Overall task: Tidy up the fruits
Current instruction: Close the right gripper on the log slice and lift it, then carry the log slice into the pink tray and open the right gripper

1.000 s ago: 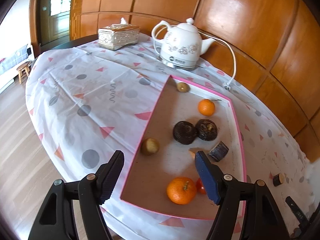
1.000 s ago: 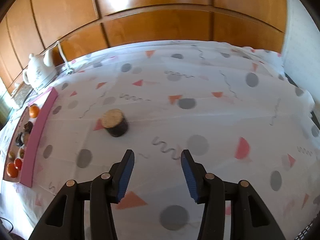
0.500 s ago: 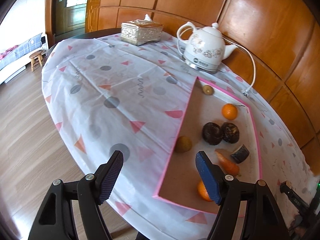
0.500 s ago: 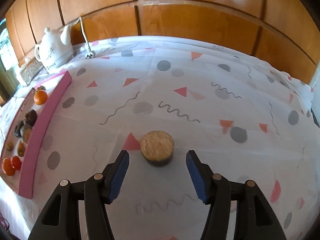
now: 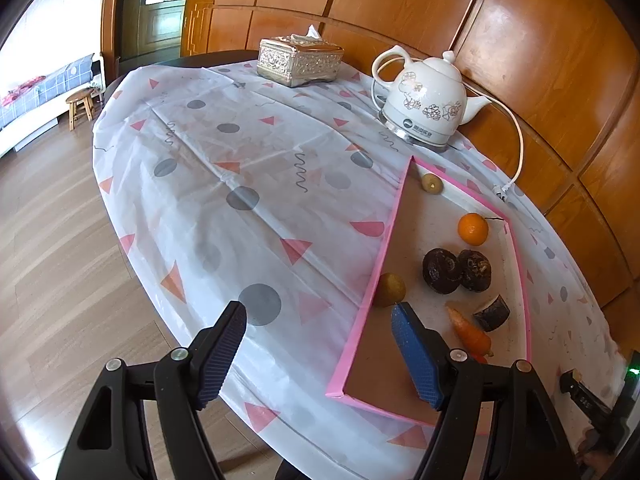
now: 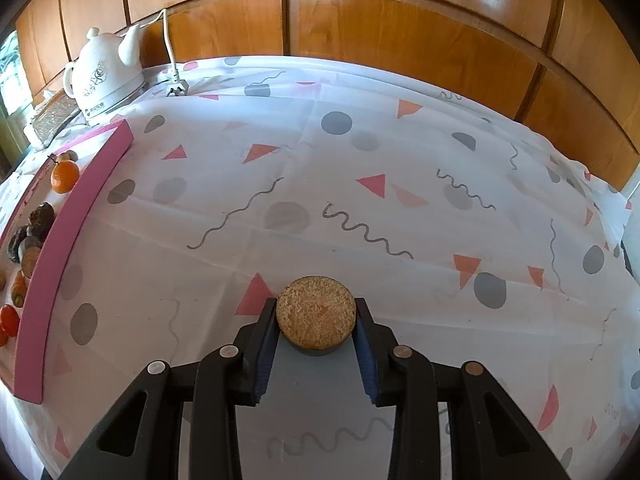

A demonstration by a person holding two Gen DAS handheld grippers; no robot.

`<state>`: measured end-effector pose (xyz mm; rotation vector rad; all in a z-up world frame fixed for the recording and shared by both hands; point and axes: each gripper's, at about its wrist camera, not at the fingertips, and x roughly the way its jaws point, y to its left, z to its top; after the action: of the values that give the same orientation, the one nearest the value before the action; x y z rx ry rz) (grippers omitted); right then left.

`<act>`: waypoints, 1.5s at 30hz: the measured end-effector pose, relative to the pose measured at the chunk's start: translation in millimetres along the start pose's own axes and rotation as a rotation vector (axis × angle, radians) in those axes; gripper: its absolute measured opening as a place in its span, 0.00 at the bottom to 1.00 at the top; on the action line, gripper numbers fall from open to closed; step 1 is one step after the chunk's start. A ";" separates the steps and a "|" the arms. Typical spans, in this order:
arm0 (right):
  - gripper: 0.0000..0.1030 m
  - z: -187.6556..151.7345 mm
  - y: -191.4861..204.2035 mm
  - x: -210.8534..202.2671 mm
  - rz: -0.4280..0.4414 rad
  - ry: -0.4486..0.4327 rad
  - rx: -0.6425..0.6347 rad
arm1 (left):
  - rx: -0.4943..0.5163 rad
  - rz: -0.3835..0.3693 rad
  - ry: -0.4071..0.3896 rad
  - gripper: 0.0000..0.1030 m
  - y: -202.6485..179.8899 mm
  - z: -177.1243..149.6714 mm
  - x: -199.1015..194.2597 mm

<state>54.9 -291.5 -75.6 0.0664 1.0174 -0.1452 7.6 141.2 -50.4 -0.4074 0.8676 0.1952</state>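
Observation:
My right gripper is shut on a short dark-skinned piece with a round tan cut face, resting on the tablecloth. My left gripper is open and empty, above the near left edge of the pink-rimmed tray. The tray holds an orange, two dark round fruits, two small yellowish fruits, a carrot and a dark cut piece. In the right wrist view the tray lies at the far left.
A white kettle with a cord and a silver tissue box stand at the table's back. Wood panelling runs behind the table. The table edge and wooden floor lie to the left. A stool stands far off.
My right gripper has moved forward and closed on the cut piece. My left gripper has drifted left and back, so the tray now sits more to the right.

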 end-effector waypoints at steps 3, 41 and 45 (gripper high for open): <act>0.35 2.8 3.9 -4.8 0.030 -0.008 0.004 | -0.005 0.000 0.002 0.73 0.8 -0.4 0.8; 0.38 45.2 239.3 -23.2 0.526 0.024 -0.345 | -0.042 -0.002 0.020 0.73 15.7 -0.9 8.4; 0.46 43.8 241.2 -22.3 0.517 0.022 -0.346 | -0.033 -0.002 0.018 0.73 13.9 -1.1 8.1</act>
<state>116.8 -56.5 -36.6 0.0138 1.0046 0.5033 7.4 153.4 -61.1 -0.4412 0.8824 0.2046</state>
